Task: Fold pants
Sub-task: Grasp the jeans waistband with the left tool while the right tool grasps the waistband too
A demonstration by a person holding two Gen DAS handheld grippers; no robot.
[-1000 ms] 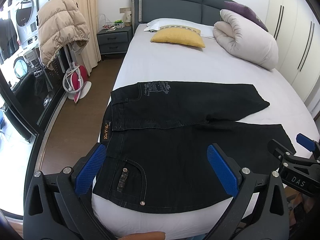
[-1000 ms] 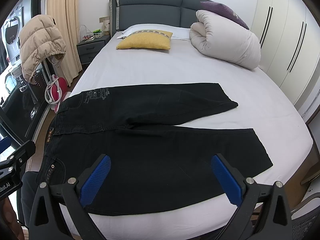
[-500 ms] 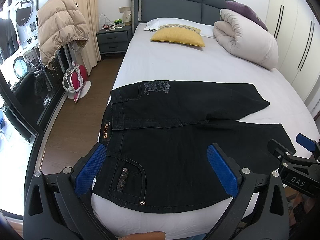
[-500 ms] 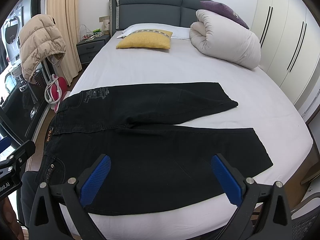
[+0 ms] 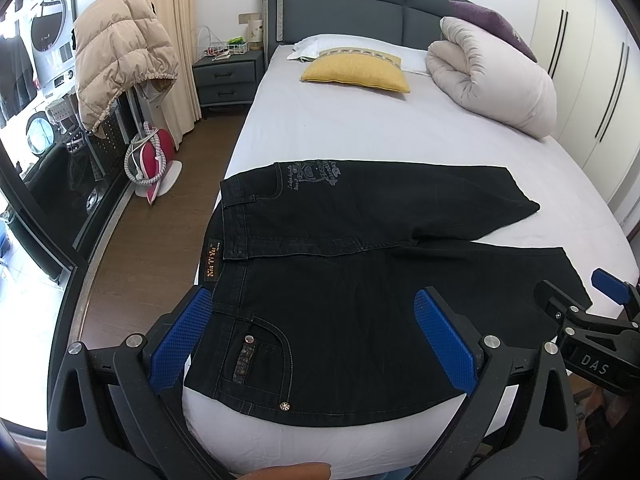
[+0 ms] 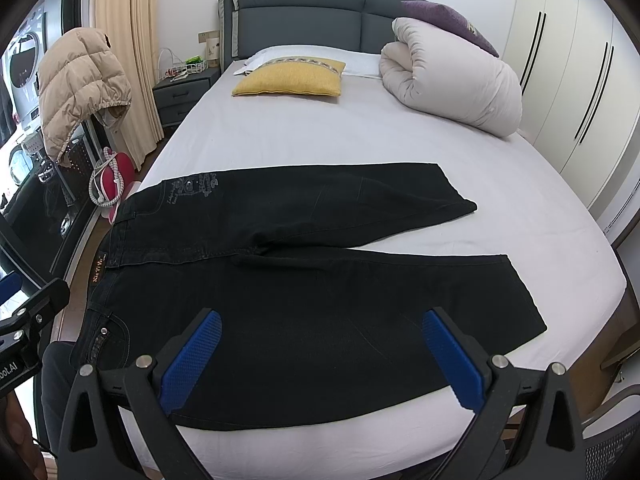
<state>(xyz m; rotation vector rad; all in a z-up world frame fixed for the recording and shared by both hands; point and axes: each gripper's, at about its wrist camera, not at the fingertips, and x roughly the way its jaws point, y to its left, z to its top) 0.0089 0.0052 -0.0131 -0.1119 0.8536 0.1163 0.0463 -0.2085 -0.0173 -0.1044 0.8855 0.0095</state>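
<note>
black fingers (image 5: 112, 392), blue textured pads (image 5: 180, 340), silver screws

Orange lettering on the pants' (image 5: 340, 288) waistband patch (image 5: 211, 261) is too small to read. The near hem, below that patch, is partly covered by the left gripper's (image 5: 310, 338) blue pads (image 5: 178, 344). Nearer than the patch, the bed's (image 6: 360, 136) front edge is cut off by the picture border.

Black pants (image 5: 360, 280) lie flat on the bed (image 5: 360, 136), waistband left, legs spread rightward; the left hand-held gripper (image 5: 312, 336) hovers wide apart above the near leg.
</note>
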